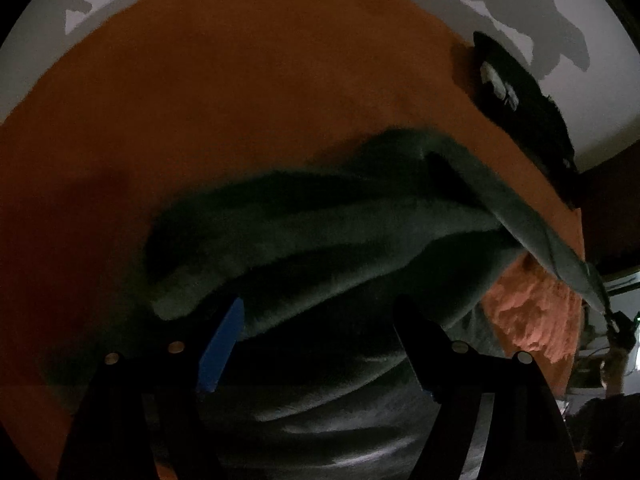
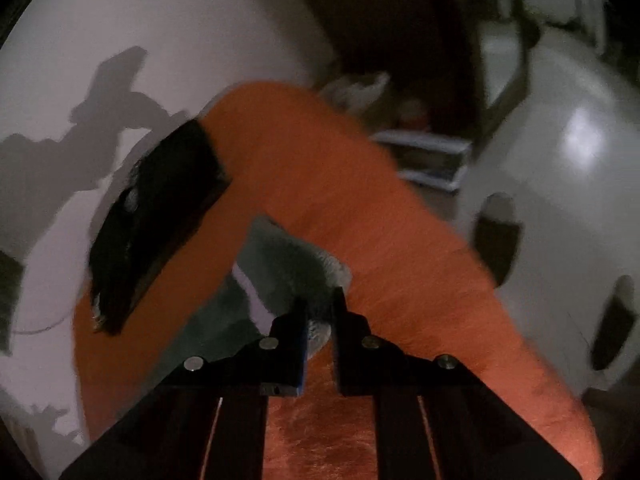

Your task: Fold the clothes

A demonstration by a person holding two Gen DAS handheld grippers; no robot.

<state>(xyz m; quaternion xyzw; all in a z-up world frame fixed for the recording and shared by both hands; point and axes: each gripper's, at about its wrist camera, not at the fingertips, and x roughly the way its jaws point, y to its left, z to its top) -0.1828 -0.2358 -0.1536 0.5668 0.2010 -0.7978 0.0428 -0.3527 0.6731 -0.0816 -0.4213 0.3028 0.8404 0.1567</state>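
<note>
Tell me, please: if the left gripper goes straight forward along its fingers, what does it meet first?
Most likely the grey garment. The left gripper stands open just above its folds, which lie on the orange blanket. Depth is unclear in this dark view.

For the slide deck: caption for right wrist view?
Right hand-held gripper pinching grey garment over orange blanket.

Far and left, the orange blanket (image 1: 240,92) lies bare; a black folded garment (image 1: 520,112) blocks its far-right edge
</note>
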